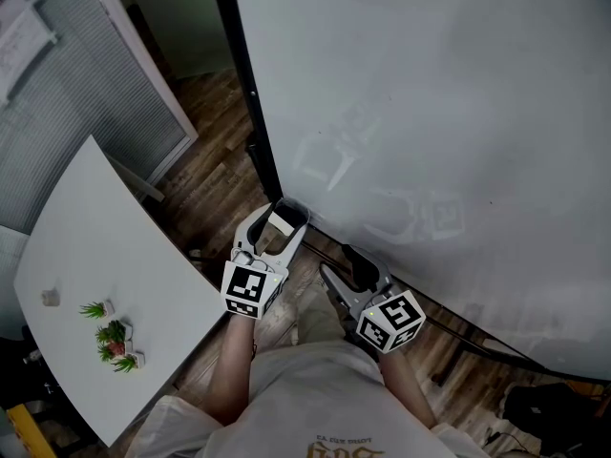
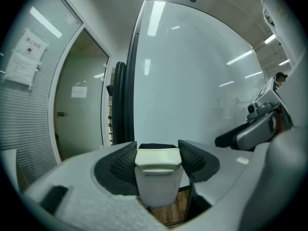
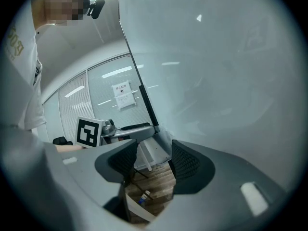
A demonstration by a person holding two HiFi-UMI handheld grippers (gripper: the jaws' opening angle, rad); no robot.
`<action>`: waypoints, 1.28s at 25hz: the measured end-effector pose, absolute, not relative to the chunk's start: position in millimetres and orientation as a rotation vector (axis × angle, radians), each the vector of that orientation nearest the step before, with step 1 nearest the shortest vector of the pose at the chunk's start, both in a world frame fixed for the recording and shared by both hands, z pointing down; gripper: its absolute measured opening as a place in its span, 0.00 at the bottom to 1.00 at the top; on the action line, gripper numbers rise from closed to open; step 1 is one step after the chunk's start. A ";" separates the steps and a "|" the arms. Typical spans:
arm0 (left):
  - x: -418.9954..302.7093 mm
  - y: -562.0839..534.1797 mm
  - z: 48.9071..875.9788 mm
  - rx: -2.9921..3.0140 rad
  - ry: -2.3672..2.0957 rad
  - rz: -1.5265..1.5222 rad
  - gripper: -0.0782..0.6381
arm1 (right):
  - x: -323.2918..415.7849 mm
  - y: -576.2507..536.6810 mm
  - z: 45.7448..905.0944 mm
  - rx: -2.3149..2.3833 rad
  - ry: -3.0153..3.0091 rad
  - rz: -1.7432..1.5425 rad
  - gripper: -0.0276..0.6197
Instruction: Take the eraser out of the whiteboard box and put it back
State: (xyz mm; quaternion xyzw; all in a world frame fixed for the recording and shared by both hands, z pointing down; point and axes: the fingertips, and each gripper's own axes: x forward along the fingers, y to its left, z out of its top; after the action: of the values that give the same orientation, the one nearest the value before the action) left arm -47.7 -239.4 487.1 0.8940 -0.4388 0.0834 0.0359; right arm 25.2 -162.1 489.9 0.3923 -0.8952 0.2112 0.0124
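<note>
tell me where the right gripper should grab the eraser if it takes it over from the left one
Probably the eraser's white plastic body, across its smooth side faces, on the part that sticks out past the left gripper's pads. The right gripper is open and empty beside it, so come in from that side.

1. eraser (image 2: 158,174): off-white body, black felt face;
2. left gripper (image 2: 157,149) and right gripper (image 3: 154,153): pale grey shells, black dimpled pads, black-and-white square markers;
3. whiteboard (image 1: 430,113): glossy white, black frame;
4. floor (image 1: 205,194): brown wood planks;
5. table (image 1: 105,246): white.
</note>
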 end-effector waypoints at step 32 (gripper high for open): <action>-50.6 -201.6 436.7 2.794 -1.450 0.146 0.49 | 32.4 -142.2 465.1 1.230 -2.863 0.548 0.35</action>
State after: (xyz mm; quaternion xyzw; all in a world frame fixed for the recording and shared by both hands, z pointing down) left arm -50.6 -201.6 436.7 0.8867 -0.4600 0.0462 -0.0049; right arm 32.4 -142.2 465.1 0.3887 -0.9048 0.1733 -0.0111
